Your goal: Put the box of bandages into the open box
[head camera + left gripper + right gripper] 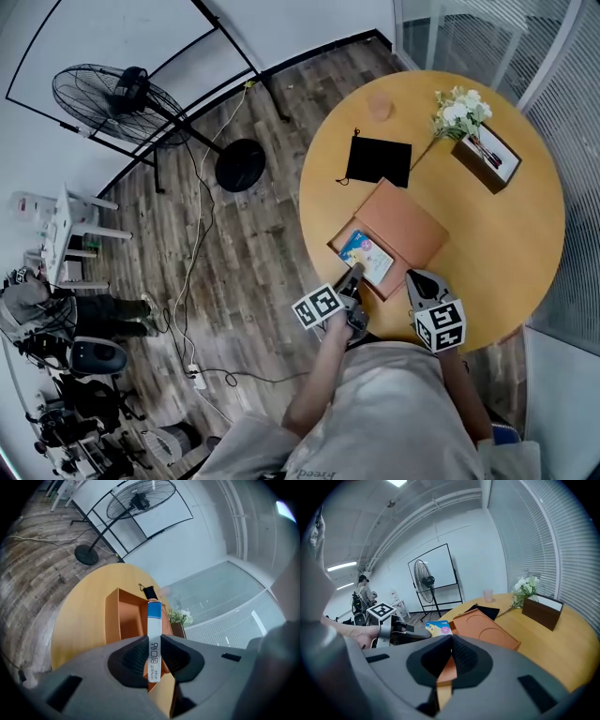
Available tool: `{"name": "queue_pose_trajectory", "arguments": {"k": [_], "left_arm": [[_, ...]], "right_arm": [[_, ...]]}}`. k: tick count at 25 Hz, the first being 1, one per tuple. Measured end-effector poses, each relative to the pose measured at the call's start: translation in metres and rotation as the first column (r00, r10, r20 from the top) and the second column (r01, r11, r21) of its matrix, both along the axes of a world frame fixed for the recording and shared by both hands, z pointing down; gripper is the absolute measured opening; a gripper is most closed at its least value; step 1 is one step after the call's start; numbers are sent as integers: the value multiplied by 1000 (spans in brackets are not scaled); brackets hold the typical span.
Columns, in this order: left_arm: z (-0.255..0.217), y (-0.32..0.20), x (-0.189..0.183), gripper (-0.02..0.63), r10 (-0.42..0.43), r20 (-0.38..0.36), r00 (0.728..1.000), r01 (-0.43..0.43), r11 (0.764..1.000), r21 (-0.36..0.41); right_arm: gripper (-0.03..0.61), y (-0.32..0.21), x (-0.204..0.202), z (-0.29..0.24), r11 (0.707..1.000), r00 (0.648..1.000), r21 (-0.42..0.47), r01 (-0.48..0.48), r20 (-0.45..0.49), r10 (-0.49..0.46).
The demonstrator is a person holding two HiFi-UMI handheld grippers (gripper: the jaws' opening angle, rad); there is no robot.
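Your round wooden surface carries a black pouch lying flat and a translucent pink cup beyond it near the far edge. A dark brown box sits with white flowers just beside its end. To your left, on the wood-plank floor, a black pedestal fan stands before a whiteboard. A pale cable trails to a power strip.

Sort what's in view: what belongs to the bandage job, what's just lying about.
Job: box of bandages; open box; left gripper gripping the bandages; right gripper clamped on the open box's edge.
Lying about: black pouch; flowers; brown holder; pink cup; fan.
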State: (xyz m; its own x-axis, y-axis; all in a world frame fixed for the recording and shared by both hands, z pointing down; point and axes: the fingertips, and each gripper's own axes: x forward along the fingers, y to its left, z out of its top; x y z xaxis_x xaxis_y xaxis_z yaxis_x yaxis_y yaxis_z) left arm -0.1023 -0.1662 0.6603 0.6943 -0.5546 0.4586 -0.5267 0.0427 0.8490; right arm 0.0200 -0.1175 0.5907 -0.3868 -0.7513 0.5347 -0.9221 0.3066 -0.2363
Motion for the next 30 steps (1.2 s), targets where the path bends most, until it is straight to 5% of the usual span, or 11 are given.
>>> {"name": "queue_pose_trajectory", "arguments": {"k": [14, 30], "left_arm": [[17, -4, 8, 75, 11, 37, 999, -6, 990, -139], [36, -7, 21, 73, -2, 45, 999, 14, 967, -255]], "right_arm": [[-3, 9, 19, 9, 995, 995, -32, -97, 9, 98], [-3, 8, 13, 14, 997, 997, -49, -66, 22, 68]]}}
